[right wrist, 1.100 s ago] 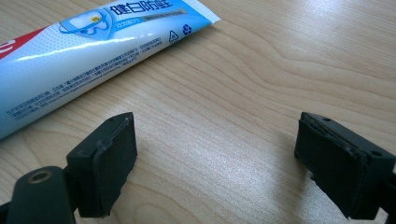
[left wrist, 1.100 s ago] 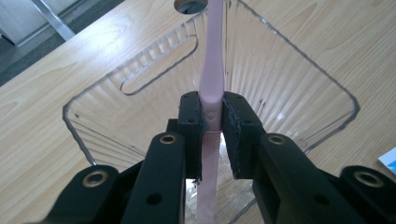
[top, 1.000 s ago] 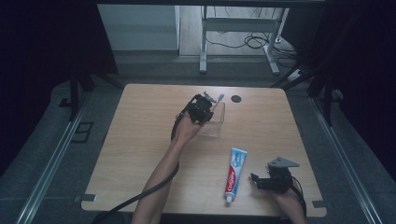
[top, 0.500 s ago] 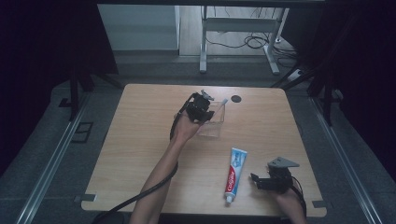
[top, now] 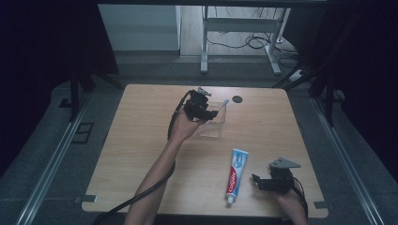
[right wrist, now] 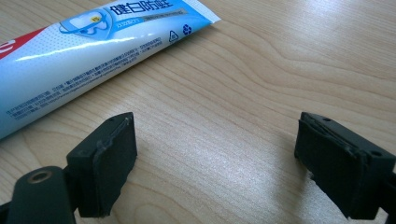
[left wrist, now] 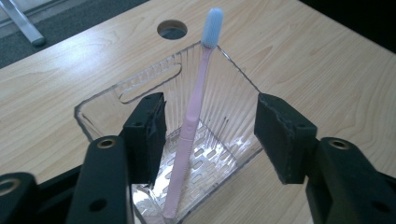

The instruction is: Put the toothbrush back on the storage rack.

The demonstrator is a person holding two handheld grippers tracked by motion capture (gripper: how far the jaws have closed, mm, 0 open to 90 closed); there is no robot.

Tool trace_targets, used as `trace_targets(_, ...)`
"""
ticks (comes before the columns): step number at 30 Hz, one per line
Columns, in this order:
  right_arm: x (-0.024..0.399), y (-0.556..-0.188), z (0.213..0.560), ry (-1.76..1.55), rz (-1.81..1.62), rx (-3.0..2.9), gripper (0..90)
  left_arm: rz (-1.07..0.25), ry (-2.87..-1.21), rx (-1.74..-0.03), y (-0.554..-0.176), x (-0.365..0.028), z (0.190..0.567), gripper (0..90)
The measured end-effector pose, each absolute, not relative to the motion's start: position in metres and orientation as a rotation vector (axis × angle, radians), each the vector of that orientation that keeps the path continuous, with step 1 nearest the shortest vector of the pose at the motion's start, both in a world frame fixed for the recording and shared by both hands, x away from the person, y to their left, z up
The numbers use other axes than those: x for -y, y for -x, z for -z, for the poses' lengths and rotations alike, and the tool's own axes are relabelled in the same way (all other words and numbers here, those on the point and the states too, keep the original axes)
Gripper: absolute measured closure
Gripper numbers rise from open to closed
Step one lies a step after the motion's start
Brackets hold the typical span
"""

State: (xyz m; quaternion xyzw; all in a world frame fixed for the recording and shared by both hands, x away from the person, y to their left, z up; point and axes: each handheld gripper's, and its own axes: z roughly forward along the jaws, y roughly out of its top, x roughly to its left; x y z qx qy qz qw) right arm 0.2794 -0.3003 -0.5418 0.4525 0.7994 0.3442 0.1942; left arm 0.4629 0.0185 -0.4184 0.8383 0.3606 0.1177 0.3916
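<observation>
A clear plastic bin [left wrist: 140,88] [top: 213,123] stands on the wooden table, past its middle. A pink toothbrush [left wrist: 194,121] with a pale blue head [top: 225,101] leans inside it, head up against the far corner. My left gripper [left wrist: 210,133] [top: 199,108] hovers over the bin, open, its jaws on either side of the brush handle without touching it. A blue and white toothpaste tube [top: 236,173] [right wrist: 84,51] lies flat near the front edge. My right gripper [right wrist: 215,154] [top: 263,182] rests open just right of the tube, nothing between its jaws.
A round cable hole [top: 237,99] [left wrist: 172,29] sits in the table beyond the bin. A metal desk frame [top: 239,42] and cables lie on the floor behind the table. Rails run along both sides of the table.
My left gripper has let go of the toothbrush, which now leans in the bin, and has drawn back slightly. The right gripper has stayed put.
</observation>
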Motion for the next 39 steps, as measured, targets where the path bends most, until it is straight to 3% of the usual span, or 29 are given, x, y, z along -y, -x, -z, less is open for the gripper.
trace_targets(12,0.3,-0.279,0.542,-1.269,-0.965,-2.242,12.7,-0.269,-2.101,-0.911,-0.455,-0.03,0.411,29.9)
trace_targets(39,0.3,-0.279,0.542,-1.27,-0.965,-2.241,12.7,-0.267,-2.11,-0.87,-0.422,-0.045,0.431,29.4)
